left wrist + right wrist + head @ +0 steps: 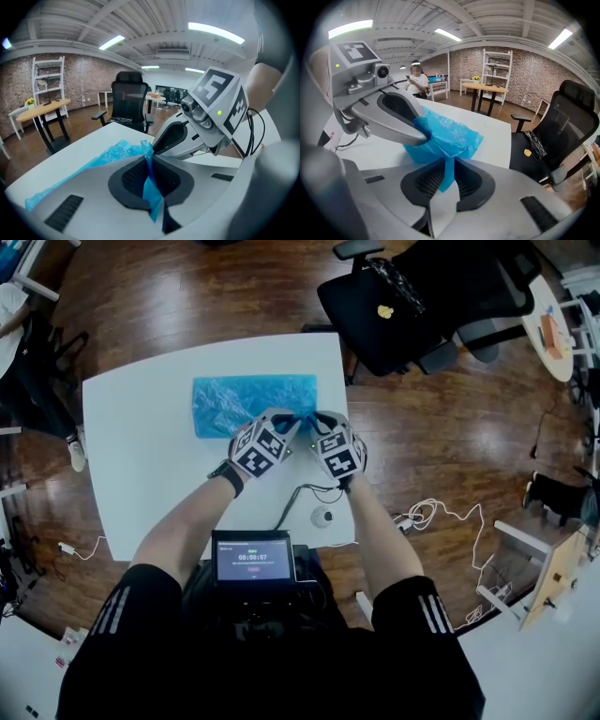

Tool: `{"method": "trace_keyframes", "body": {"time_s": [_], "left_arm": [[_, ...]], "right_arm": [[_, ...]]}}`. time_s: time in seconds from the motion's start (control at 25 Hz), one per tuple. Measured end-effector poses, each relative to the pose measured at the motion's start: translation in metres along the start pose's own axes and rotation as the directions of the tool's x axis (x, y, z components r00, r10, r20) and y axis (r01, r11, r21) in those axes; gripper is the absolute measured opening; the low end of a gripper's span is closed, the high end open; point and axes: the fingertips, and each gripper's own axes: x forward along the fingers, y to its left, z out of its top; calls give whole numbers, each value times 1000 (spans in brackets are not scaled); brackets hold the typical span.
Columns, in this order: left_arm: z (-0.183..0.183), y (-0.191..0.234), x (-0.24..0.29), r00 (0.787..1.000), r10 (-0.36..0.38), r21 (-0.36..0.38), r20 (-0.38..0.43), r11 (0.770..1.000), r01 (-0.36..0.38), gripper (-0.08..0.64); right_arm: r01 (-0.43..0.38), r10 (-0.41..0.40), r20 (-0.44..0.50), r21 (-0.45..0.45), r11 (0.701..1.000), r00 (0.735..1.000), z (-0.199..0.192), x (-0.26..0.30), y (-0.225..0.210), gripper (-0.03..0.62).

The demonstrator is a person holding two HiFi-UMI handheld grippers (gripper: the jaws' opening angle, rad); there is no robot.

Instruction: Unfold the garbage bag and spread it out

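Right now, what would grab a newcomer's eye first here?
The bright blue garbage bag lies mostly folded on the white table, toward its far edge. At the bag's near right corner the left gripper and right gripper meet, each shut on a pinch of blue film. A black office chair stands beyond the table's far right corner.

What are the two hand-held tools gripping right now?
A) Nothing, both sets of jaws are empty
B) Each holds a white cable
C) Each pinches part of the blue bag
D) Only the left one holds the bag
C: the left gripper and the right gripper each have film of the blue garbage bag clamped between their jaws.
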Motion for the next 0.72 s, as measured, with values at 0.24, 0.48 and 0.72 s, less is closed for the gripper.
{"method": "trace_keyframes", "body": {"time_s": [0.24,0.48,0.72], "left_arm": [[9,10,-13,997,-17,-135,74,991,27,5],[11,13,-18,995,-11,-150,104,988,27,5],[11,22,-26,991,28,-158,132,987,-7,5]], "right_arm": [[31,-32,-47,-15,999,998,-3,12,-3,116],[39,-39,-93,6,999,995,-7,23,-2,139],[43,-43,-96,-7,999,994,-7,24,-3,149]]}}
